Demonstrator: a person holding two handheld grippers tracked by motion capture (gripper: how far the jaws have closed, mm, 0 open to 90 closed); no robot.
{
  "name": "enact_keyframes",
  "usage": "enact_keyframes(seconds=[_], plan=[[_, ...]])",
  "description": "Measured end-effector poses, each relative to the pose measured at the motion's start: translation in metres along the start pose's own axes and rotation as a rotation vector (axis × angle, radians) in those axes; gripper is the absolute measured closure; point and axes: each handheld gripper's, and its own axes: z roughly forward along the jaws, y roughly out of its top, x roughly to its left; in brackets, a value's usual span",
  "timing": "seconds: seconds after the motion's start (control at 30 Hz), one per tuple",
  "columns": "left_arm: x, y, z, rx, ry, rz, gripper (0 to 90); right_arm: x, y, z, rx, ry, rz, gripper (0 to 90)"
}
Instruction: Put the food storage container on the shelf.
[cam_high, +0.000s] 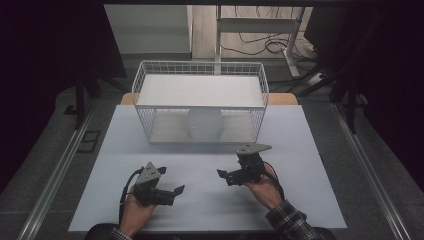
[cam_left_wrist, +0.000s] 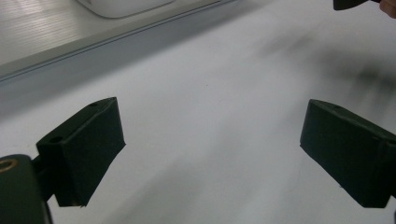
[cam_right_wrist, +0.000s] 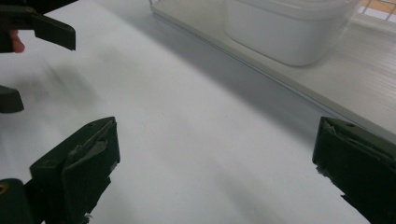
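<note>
A white wire basket (cam_high: 200, 67) stands at the back middle of the white table top (cam_high: 200, 210), with a white panel across its top. Under that panel a white round container (cam_high: 205, 124) stands on the basket's floor; the right gripper view has the container (cam_right_wrist: 285, 28) at its top. My left gripper (cam_high: 171, 181) rests near the front edge and points right, open, with nothing between its jaws (cam_left_wrist: 210, 126). To its right my right gripper (cam_high: 227, 167) points left, jaws wide open and empty (cam_right_wrist: 215, 140). The two grippers face each other across bare table.
The basket's floor edge (cam_left_wrist: 116, 39) runs across the top of the left gripper view. Dark floor and metal rails (cam_high: 55, 175) flank the table. A desk frame and cables (cam_high: 260, 45) lie beyond the basket.
</note>
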Motion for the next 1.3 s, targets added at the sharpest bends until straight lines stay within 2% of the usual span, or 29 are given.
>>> enact_keyframes(seconds=[0.23, 0.33, 0.63, 1.03, 1.3], plan=[[0.004, 0.000, -0.004, -0.009, 0.011, -0.008, 6.1, -0.001, -0.007, -0.011, -0.009, -0.015, 0.010, 0.0], [0.008, 0.001, -0.009, -0.023, 0.015, -0.023, 6.2, -0.001, -0.012, -0.021, -0.015, -0.041, 0.009, 0.0], [0.007, 0.002, -0.014, -0.023, 0.019, -0.013, 6.4, -0.004, -0.022, -0.037, -0.016, -0.072, 0.011, 0.0], [0.009, -0.006, -0.029, -0.020, 0.060, -0.008, 6.1, -0.011, -0.041, -0.060, -0.019, -0.121, 0.030, 0.0], [0.013, -0.013, -0.041, -0.032, 0.092, -0.034, 5.5, -0.016, -0.055, -0.077, -0.027, -0.170, 0.056, 0.0]])
